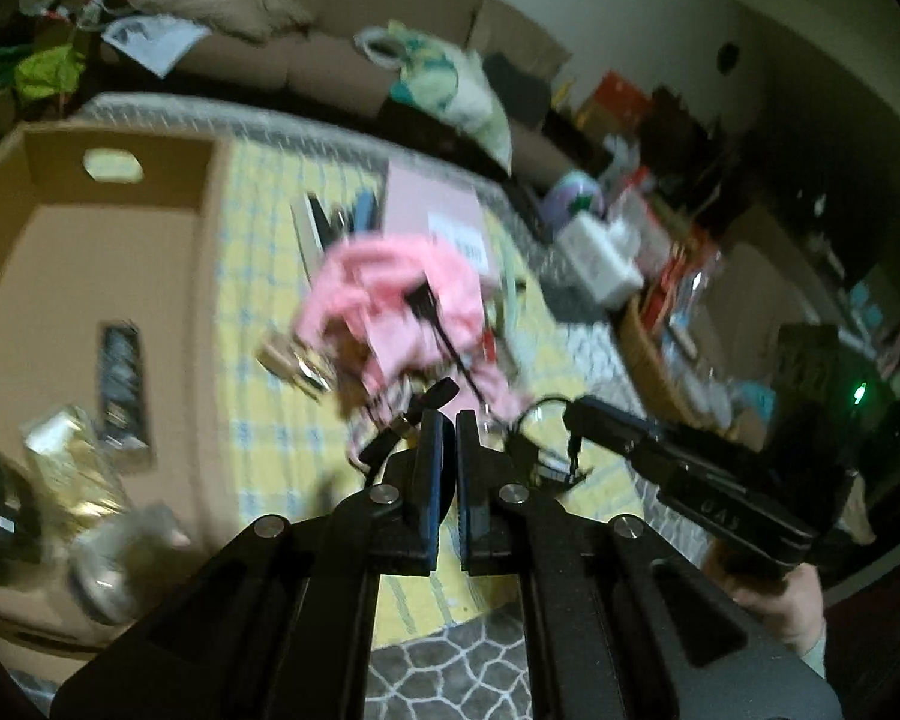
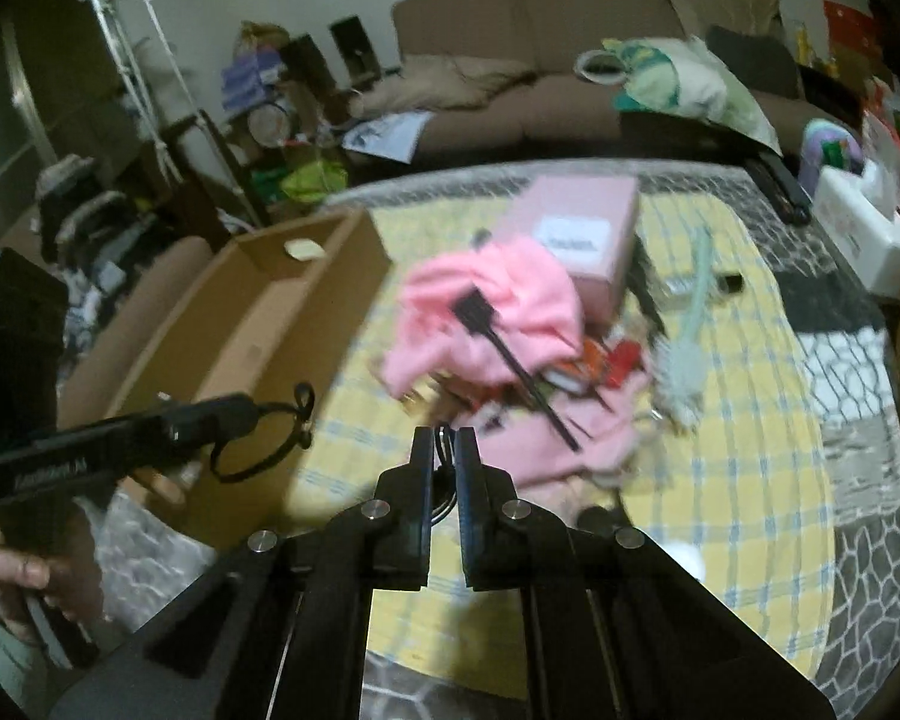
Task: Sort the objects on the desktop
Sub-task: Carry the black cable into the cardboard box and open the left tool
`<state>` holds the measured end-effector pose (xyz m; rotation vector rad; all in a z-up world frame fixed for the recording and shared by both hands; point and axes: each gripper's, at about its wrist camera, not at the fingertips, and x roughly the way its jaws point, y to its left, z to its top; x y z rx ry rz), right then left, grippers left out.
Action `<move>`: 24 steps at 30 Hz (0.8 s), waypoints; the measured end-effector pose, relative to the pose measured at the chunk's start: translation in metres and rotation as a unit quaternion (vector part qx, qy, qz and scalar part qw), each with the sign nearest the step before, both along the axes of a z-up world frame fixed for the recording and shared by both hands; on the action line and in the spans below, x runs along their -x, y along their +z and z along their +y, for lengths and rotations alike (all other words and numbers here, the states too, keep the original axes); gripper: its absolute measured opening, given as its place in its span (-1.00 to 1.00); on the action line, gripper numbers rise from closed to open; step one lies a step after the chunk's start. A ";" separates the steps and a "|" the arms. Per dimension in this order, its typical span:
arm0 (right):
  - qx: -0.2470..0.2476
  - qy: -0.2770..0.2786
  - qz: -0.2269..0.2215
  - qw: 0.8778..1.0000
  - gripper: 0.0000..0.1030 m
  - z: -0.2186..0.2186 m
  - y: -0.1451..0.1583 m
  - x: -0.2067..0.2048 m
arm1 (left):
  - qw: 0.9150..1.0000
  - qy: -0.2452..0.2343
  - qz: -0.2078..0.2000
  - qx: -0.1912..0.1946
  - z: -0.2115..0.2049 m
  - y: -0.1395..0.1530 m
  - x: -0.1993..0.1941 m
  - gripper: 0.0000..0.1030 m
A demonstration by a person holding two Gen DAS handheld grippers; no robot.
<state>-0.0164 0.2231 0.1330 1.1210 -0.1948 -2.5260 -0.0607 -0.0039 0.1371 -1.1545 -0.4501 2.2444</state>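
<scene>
Lifting black cord (image 2: 303, 397) clear of the clutter with both tongs. Clamped shut on a plug-like end in left tongs (image 1: 444, 420); pinched shut on a thin loop in right tongs (image 2: 444, 438). Hangs above the yellow checked desk (image 2: 750, 420), just in front of pink cloth (image 2: 510, 300), near open cardboard box (image 2: 306, 300). Best done by raising both ends together, steering clear of the black stick (image 2: 510, 354) lying on the cloth, then swinging over the box before letting go; box judged the likely destination. Looks thin, black, floppy, looped and knotted near one end; too blurred to name exact type.
</scene>
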 end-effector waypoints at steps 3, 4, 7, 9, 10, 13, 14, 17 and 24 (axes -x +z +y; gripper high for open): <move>0.021 0.017 0.016 0.999 -0.88 -0.019 0.017 0.002 | 0.999 0.032 0.013 -0.013 -0.034 0.015 0.001 -0.92; 0.028 0.024 0.020 0.999 -0.88 -0.027 0.022 0.003 | 0.999 0.044 0.015 -0.015 -0.046 0.017 0.000 -0.92; 0.045 0.052 0.032 0.997 -0.88 -0.057 0.032 0.005 | 0.997 0.076 0.013 -0.014 -0.079 0.019 0.000 -0.92; 0.058 0.074 0.035 0.995 -0.88 -0.079 0.037 0.007 | 0.996 0.093 0.009 0.000 -0.094 0.016 0.000 -0.92; 0.064 0.085 0.036 0.994 -0.88 -0.092 0.038 0.008 | 0.995 0.098 0.008 0.008 -0.099 0.014 0.000 -0.92; 0.072 0.110 0.031 0.991 -0.88 -0.121 0.035 0.011 | 0.994 0.105 -0.001 0.036 -0.108 0.005 -0.001 -0.92; 0.072 0.120 0.027 0.990 -0.88 -0.134 0.032 0.012 | 0.993 0.106 -0.005 0.044 -0.111 0.002 -0.001 -0.92; 0.066 0.143 0.015 0.987 -0.88 -0.164 0.021 0.015 | 0.992 0.106 -0.020 0.062 -0.120 -0.007 0.000 -0.92; 0.014 0.157 -0.034 0.987 -0.81 -0.205 -0.022 0.022 | 0.988 0.119 -0.046 0.088 -0.134 -0.018 -0.003 0.11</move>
